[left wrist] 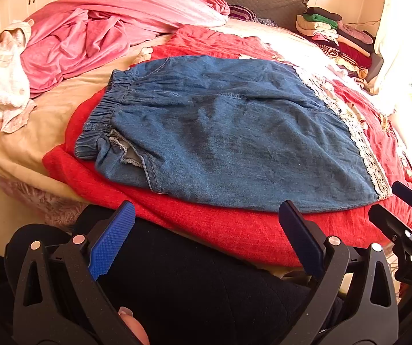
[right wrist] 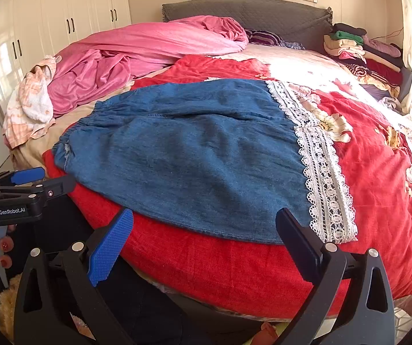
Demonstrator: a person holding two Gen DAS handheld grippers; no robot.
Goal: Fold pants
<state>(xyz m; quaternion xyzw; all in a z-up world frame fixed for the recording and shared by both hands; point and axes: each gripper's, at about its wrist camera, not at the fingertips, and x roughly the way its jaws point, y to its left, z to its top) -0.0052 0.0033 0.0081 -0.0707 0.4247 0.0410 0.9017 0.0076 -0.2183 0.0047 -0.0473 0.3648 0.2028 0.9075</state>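
rumpled red bedding (right wrist: 220, 270) under the pants (right wrist: 194, 161) ahead of our left gripper (left wrist: 206, 238) and right gripper (right wrist: 204, 243), both spread empty; we might pinch both layers.

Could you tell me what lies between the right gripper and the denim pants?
Only a strip of red bedspread separates the open right gripper from the denim pants, seen in the right wrist view.

You have the denim pants (left wrist: 229, 132) lying folded flat, elastic waistband left, white lace hem right.
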